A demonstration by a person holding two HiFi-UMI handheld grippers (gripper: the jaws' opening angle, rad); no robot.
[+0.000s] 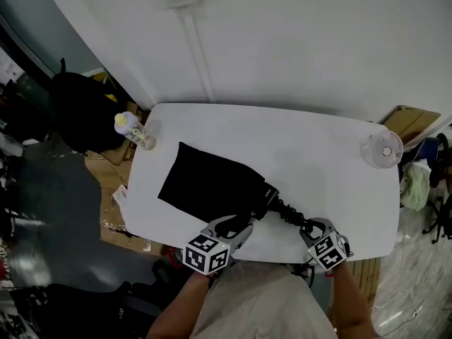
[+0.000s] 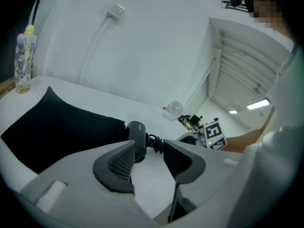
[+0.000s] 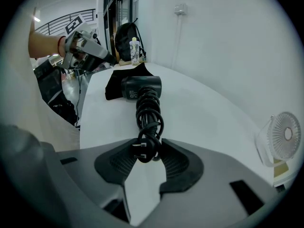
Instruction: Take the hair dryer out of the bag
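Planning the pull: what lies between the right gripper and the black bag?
The hair dryer, partly out of the bag, then its coiled cord, whose plug the right gripper clamps; see the right gripper view.

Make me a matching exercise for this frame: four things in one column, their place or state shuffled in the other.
1 left gripper
2 right gripper
3 fan
4 bottle

A closed on the cord
B far left corner of the table
C open, empty
D far right corner of the table

Pairs: 1-C, 2-A, 3-D, 4-B
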